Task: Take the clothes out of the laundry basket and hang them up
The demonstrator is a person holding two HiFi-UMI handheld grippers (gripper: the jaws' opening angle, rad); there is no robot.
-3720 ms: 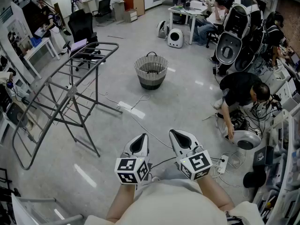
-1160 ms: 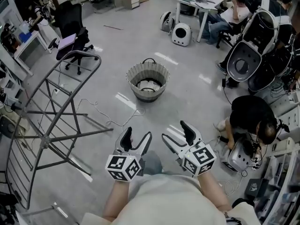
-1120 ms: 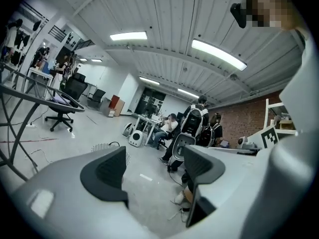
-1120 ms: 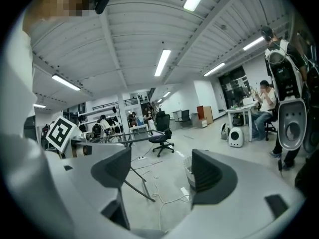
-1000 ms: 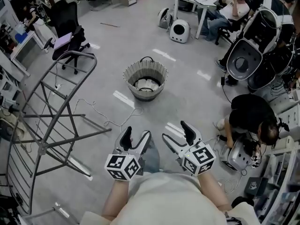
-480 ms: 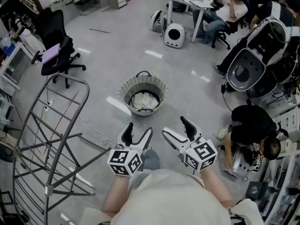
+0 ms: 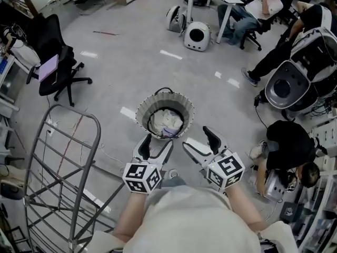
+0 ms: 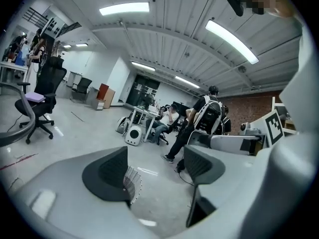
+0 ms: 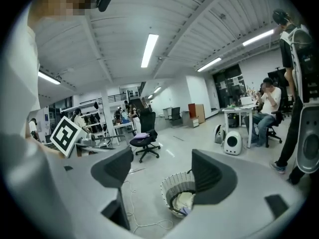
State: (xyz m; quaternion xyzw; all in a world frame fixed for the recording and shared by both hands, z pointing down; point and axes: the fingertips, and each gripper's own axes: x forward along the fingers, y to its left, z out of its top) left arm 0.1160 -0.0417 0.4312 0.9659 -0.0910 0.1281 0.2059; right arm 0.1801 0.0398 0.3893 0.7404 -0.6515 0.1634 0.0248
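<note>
While the left gripper (image 7: 156, 143) and right gripper (image 7: 197, 139) are hovering empty, jaws apart, just short of the laundry basket (image 7: 142, 107), the clothes (image 7: 166, 121) are lying bunched inside it. Possibly tangled pieces are risking a multi-garment grab or a tipping basket.

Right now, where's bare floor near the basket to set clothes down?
Widest bare floor: beyond the laundry basket, between the office chair and the white carrier. A narrow strip between basket and drying rack, with a cable lying there. Crowded on the right: crouching person and gear.
</note>
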